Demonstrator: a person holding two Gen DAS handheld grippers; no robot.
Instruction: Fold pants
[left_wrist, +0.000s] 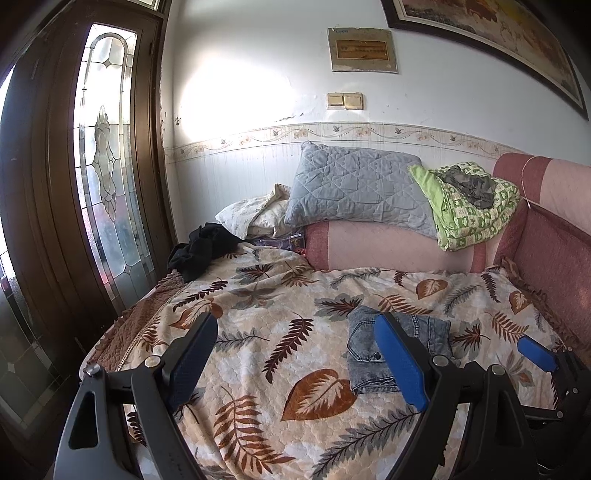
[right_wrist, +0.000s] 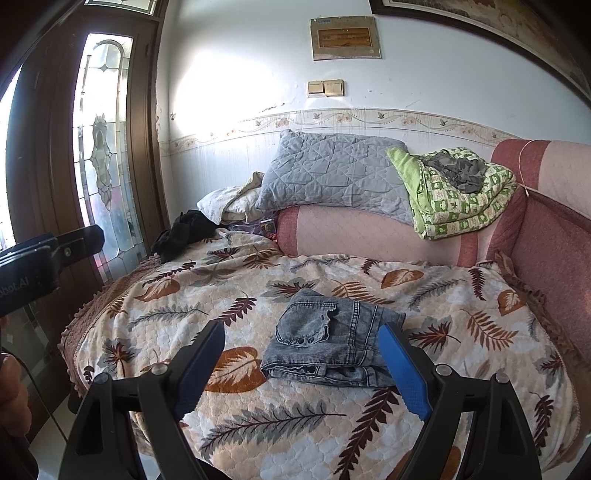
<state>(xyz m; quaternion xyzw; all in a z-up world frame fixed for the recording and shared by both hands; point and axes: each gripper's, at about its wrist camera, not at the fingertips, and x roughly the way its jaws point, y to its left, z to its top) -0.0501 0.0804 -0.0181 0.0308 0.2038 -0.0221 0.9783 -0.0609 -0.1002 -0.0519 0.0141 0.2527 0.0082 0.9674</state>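
Note:
A pair of grey denim pants (right_wrist: 328, 339) lies folded into a compact bundle on the leaf-patterned bedspread (right_wrist: 221, 295). It also shows in the left wrist view (left_wrist: 369, 350), partly behind my left gripper's right finger. My left gripper (left_wrist: 295, 347) is open and empty, held above the bedspread to the left of the pants. My right gripper (right_wrist: 301, 356) is open and empty, held above the near edge of the pants. One blue finger of the right gripper shows at the right of the left wrist view (left_wrist: 535, 354).
A black garment (right_wrist: 184, 232) lies crumpled at the bed's far left corner. A grey pillow (right_wrist: 332, 177), a green blanket (right_wrist: 458, 192) and a pink bolster (right_wrist: 369, 236) line the back. A pink sofa back (right_wrist: 554, 236) runs along the right. A wooden glass door (right_wrist: 99, 147) stands at left.

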